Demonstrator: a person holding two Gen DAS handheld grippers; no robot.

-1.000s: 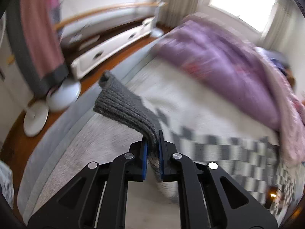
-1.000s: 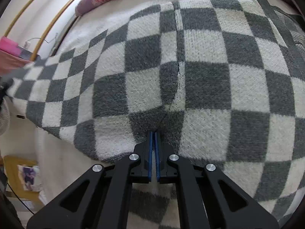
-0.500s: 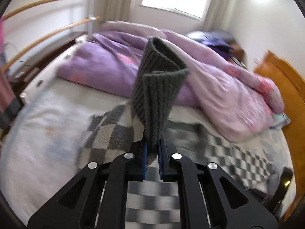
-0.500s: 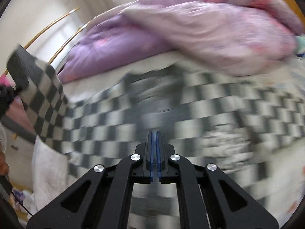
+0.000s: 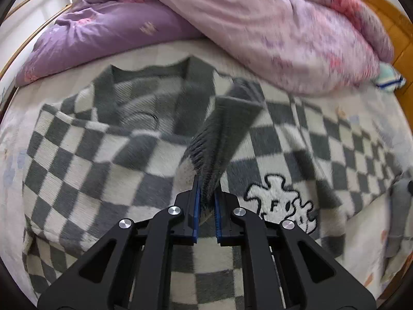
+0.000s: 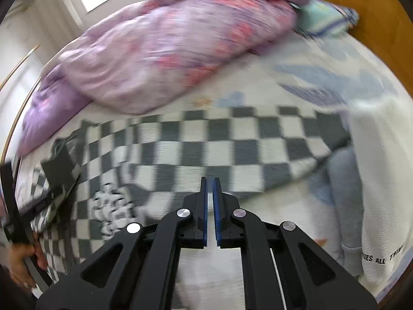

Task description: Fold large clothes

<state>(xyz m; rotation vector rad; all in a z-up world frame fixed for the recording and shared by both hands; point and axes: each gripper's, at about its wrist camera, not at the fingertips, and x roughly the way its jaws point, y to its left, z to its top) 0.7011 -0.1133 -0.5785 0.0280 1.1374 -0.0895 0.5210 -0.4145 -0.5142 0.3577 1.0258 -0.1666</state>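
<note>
Two grippers: left (image 5: 206, 188) fingers clamp the checkered sweater's (image 5: 90, 170) grey cuff (image 5: 224, 134); right (image 6: 209, 191) nearly closed, empty.

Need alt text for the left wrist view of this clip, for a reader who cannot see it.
The left gripper is shut on the grey ribbed cuff of a grey-and-white checkered sweater, holding the sleeve above the sweater's body, which lies spread on the bed. A white splat-shaped patch shows on the knit, and a purple and pink duvet is bunched behind.
</note>
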